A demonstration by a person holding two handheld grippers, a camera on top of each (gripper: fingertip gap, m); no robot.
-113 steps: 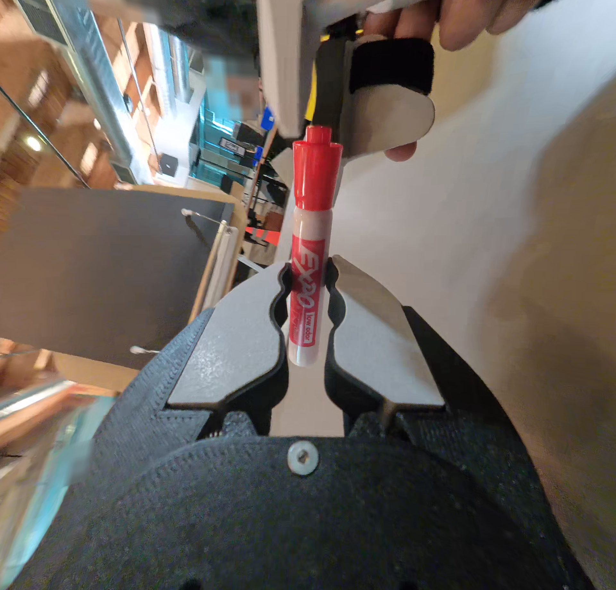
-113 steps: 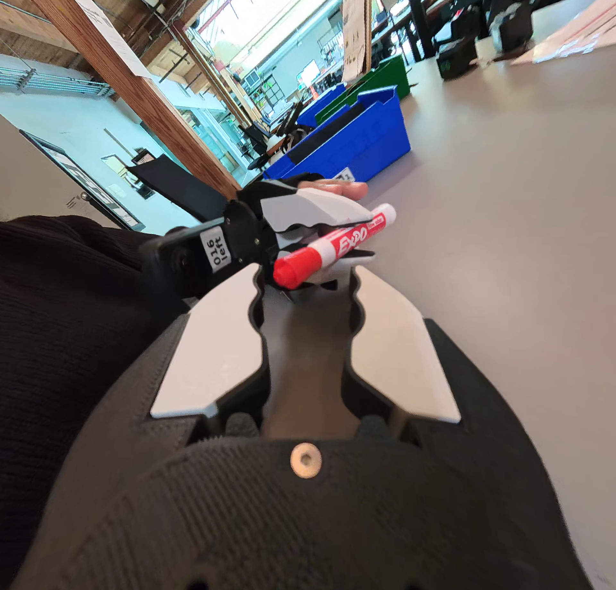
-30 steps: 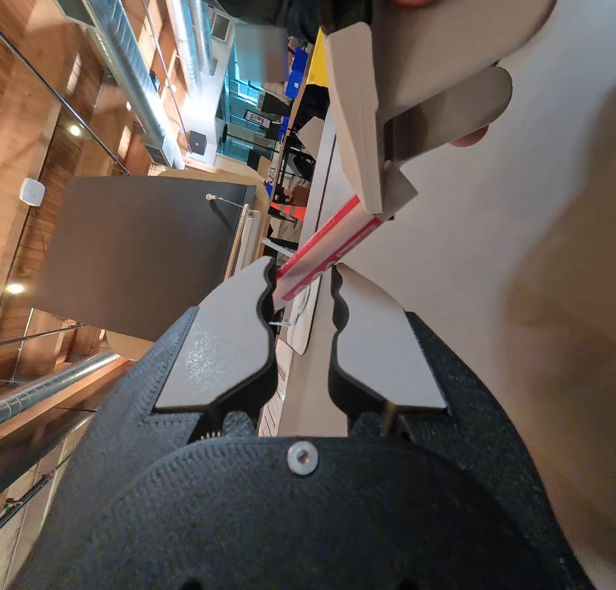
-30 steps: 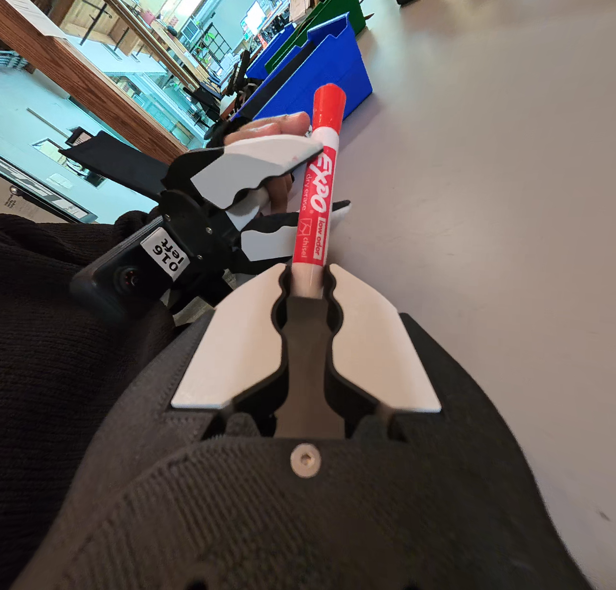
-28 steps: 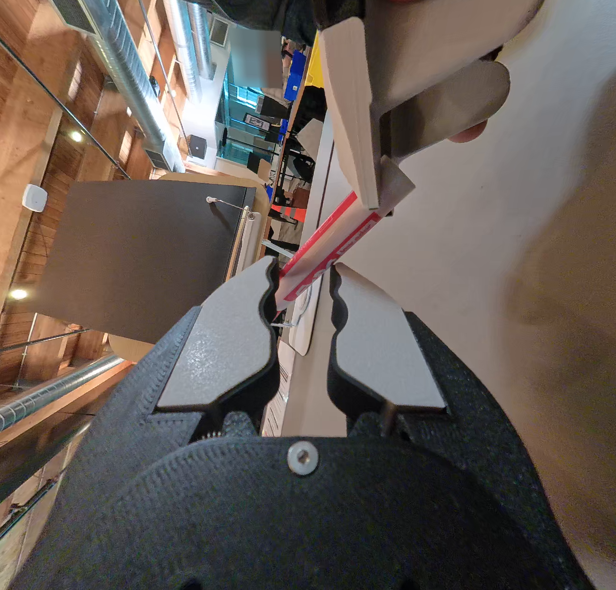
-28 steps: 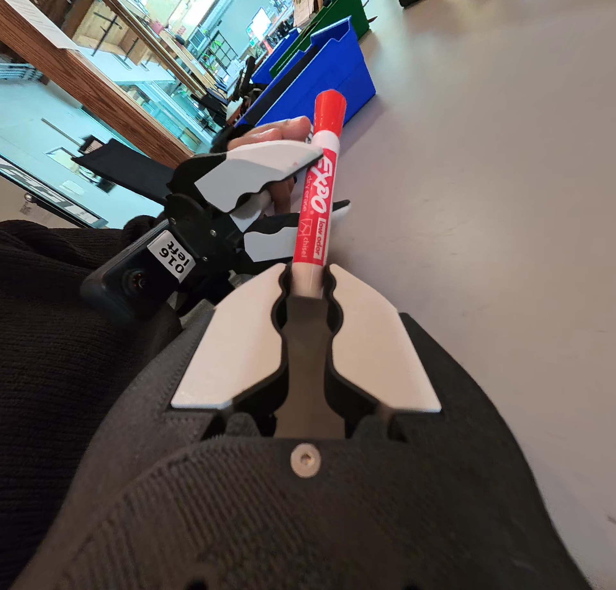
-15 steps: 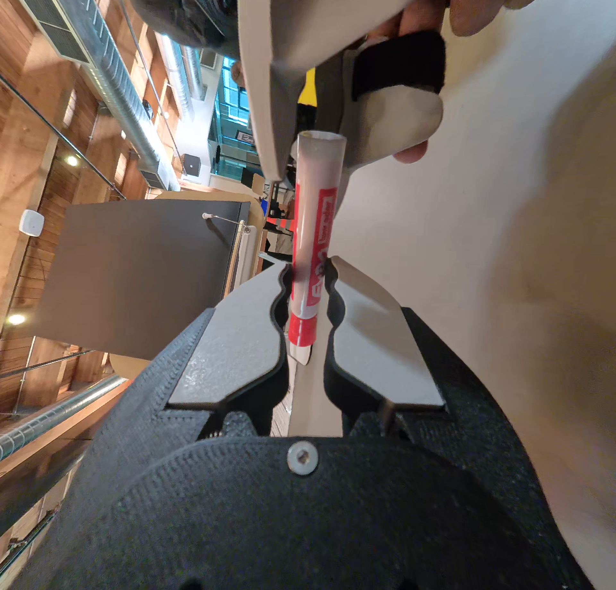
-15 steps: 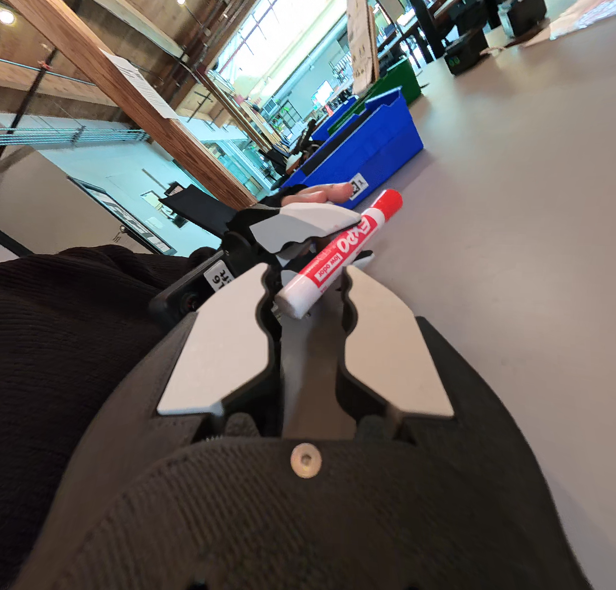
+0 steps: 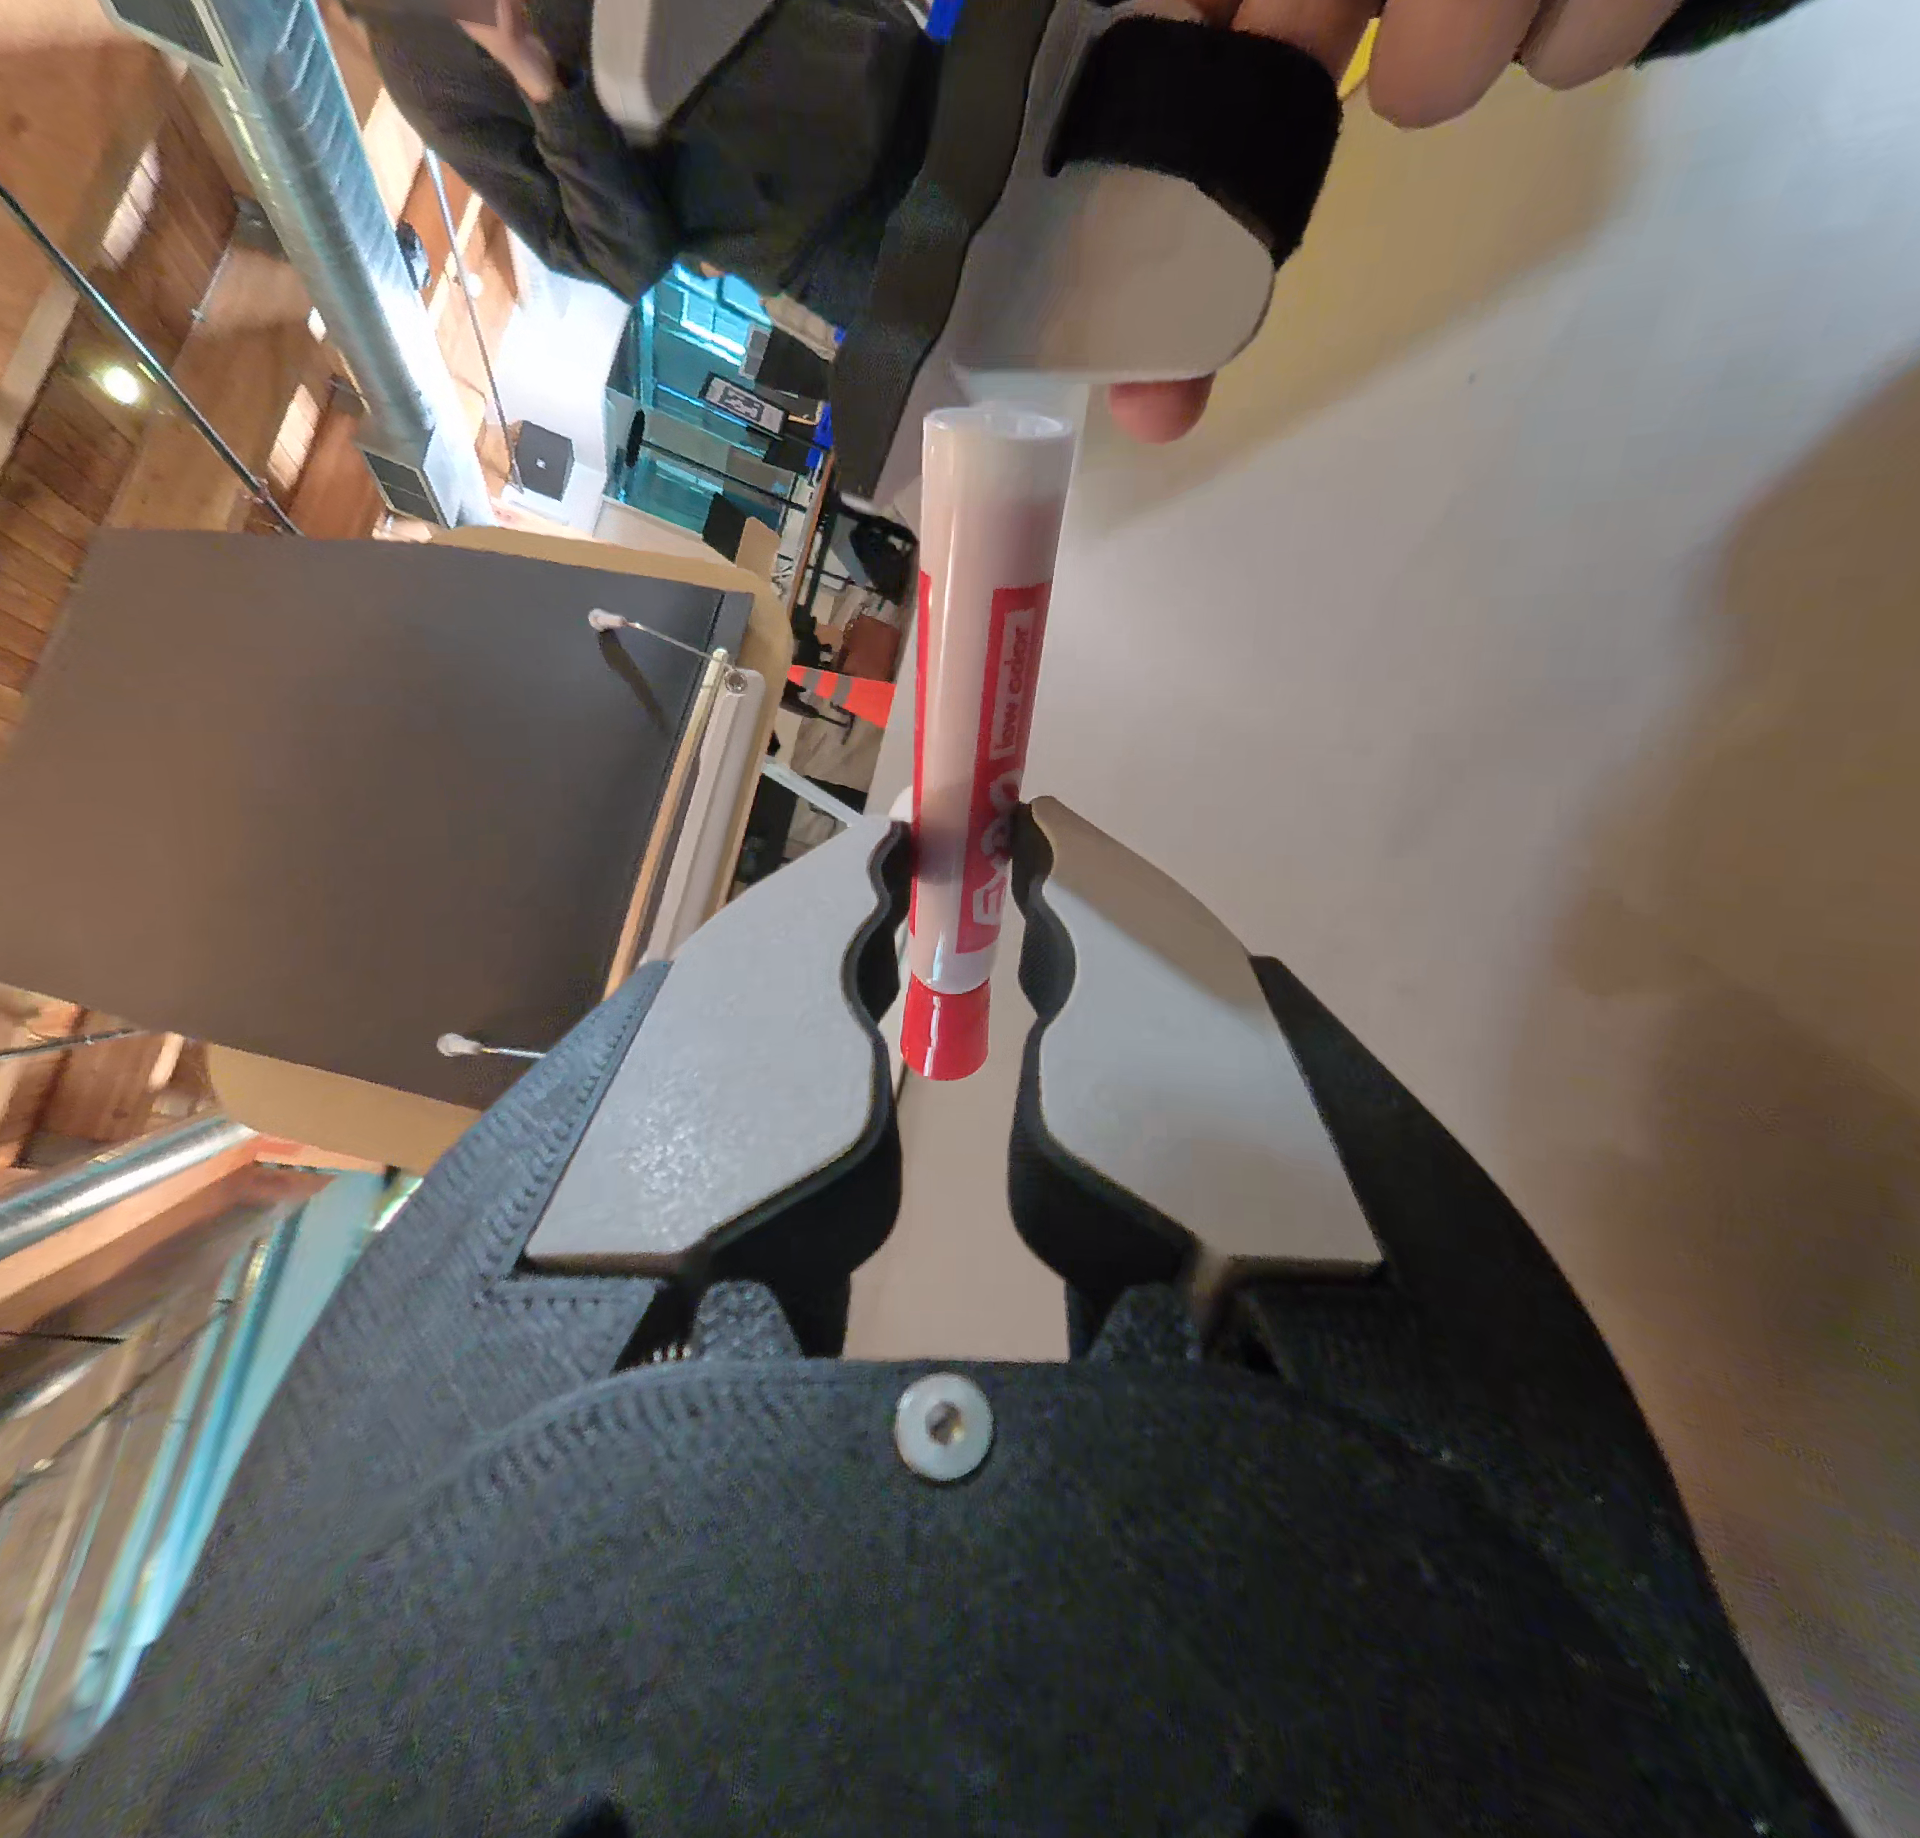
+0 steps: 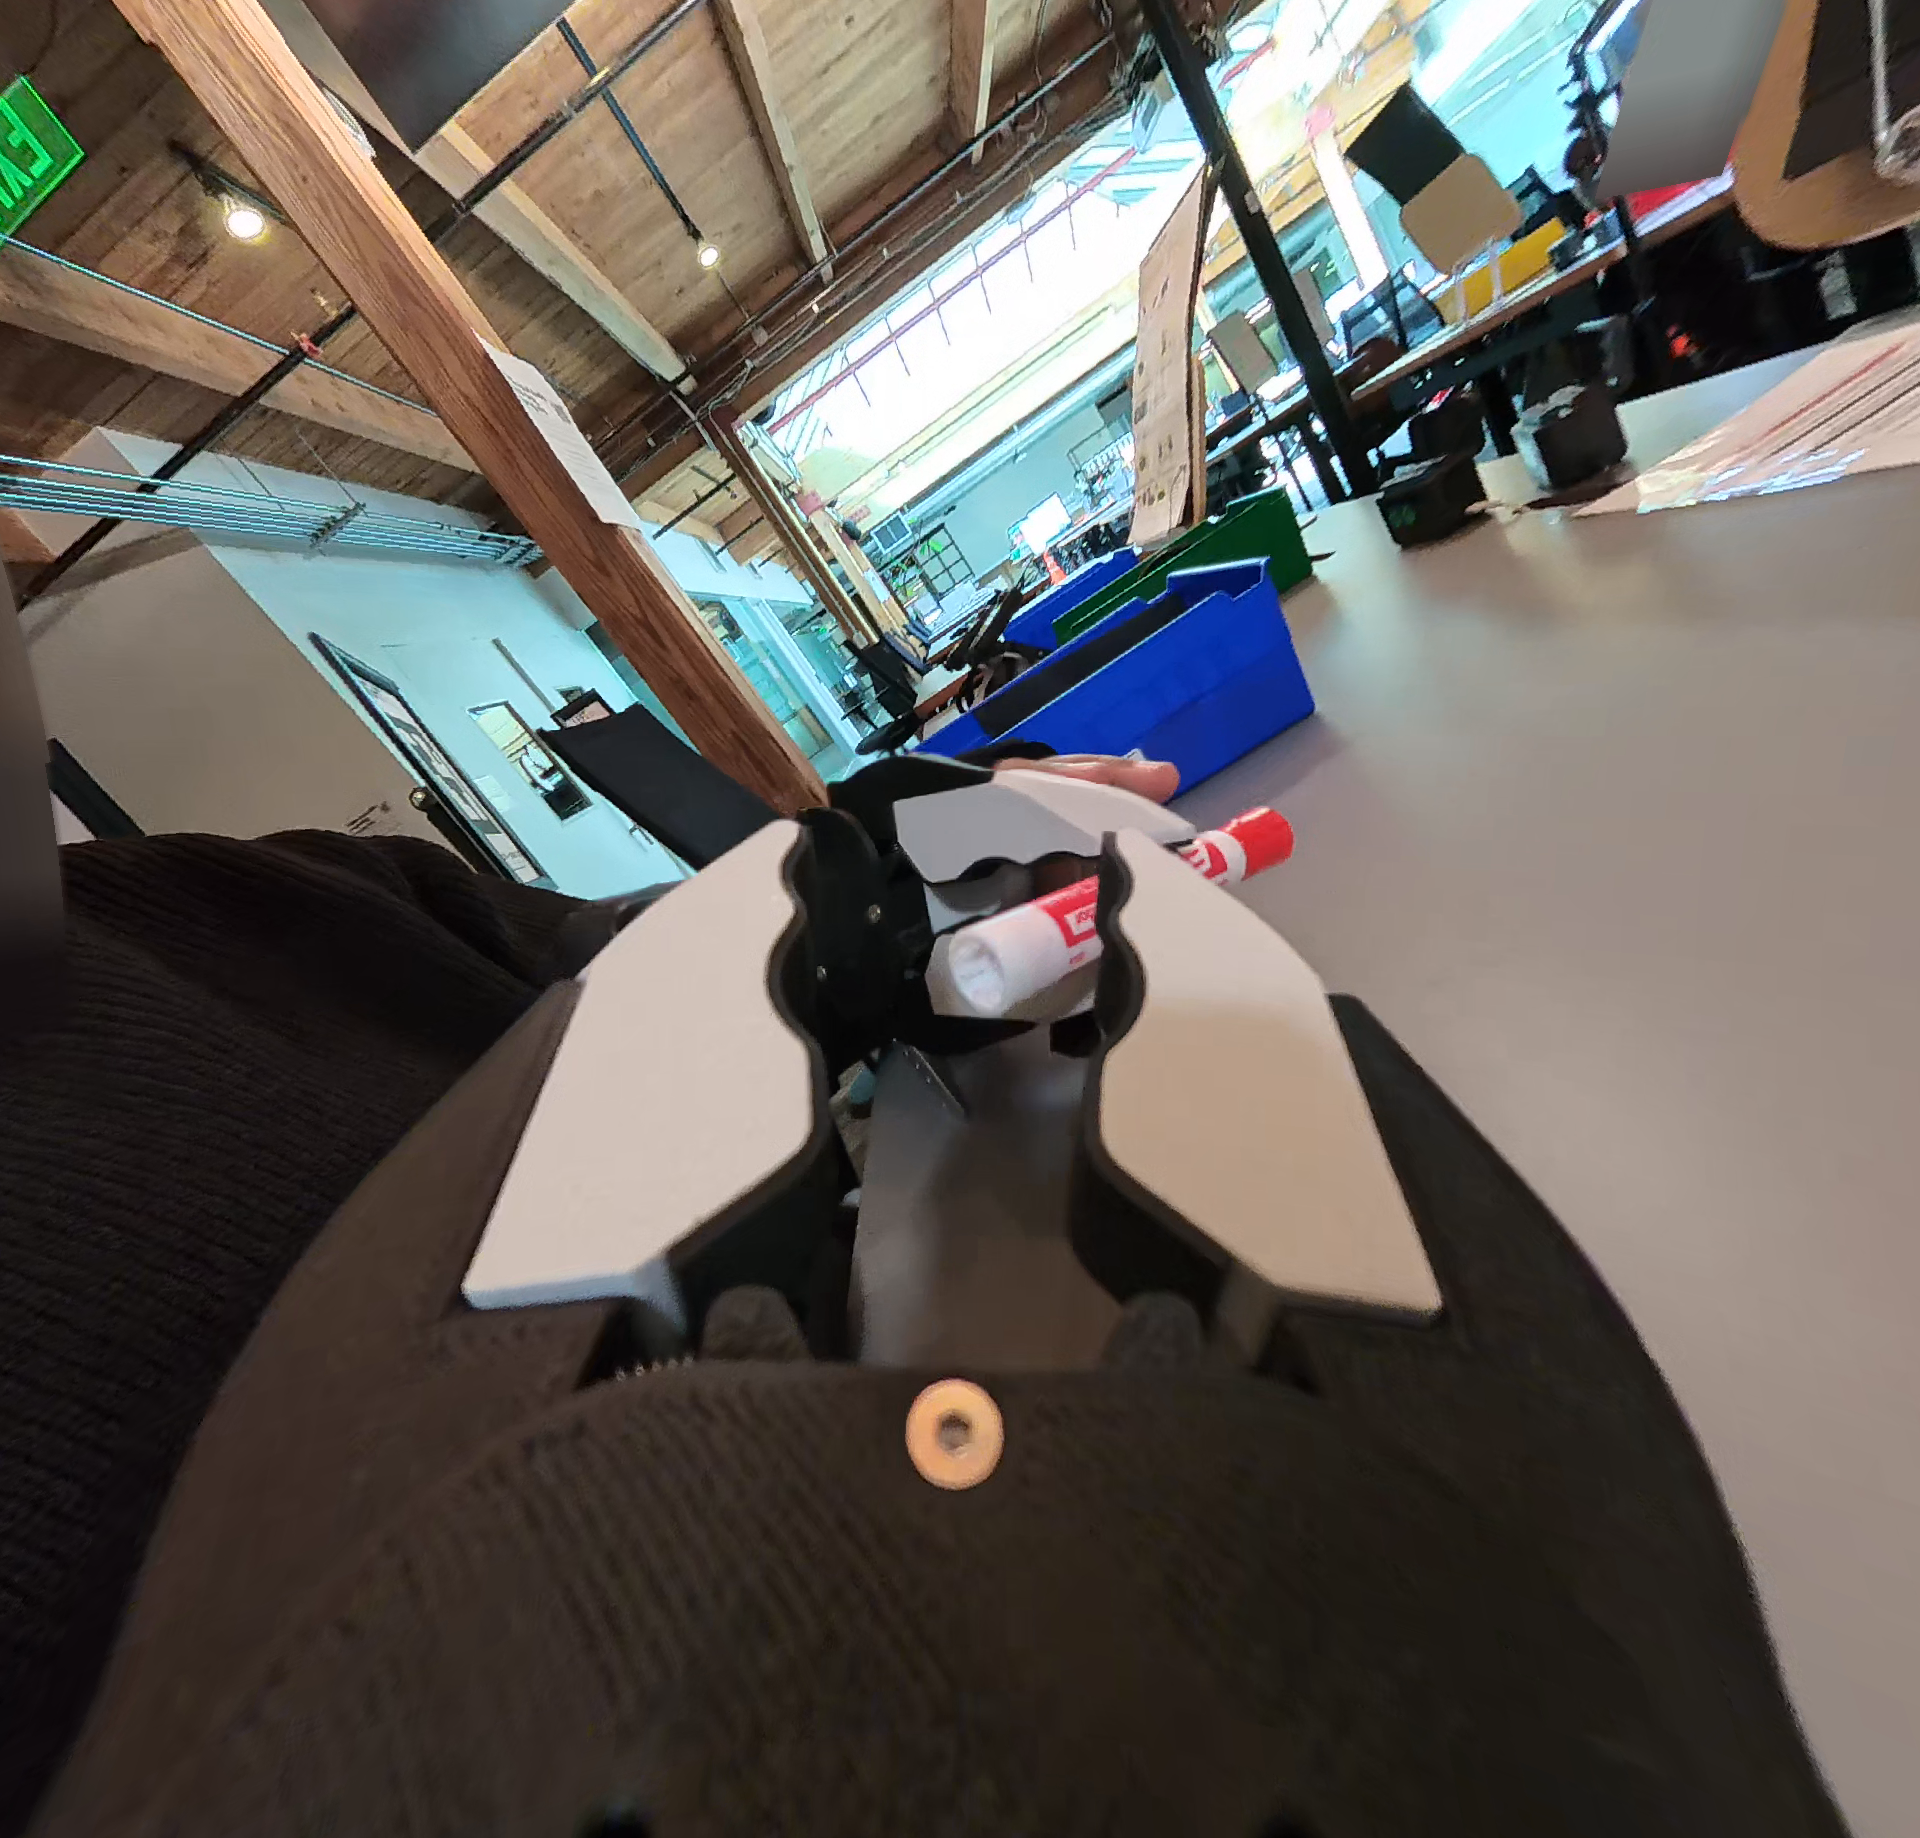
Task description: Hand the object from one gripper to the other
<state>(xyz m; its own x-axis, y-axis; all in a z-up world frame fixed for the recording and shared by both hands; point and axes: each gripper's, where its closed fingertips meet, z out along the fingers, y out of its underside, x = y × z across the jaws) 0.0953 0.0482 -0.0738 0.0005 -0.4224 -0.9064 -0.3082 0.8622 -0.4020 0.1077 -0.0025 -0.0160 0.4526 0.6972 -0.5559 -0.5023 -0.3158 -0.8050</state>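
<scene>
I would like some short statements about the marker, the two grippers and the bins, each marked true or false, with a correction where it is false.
1. The left gripper is shut on the marker. True.
2. The right gripper also grips the marker. False: its jaws stand open and the marker's white end lies beyond them, untouched.
3. The marker's cap is red. True.
4. The marker lies on the table. False: it is held above the table by the left gripper.
5. A blue bin stands on the table behind the grippers. True.
6. The bin behind the blue one is yellow. False: that bin is green.
</scene>
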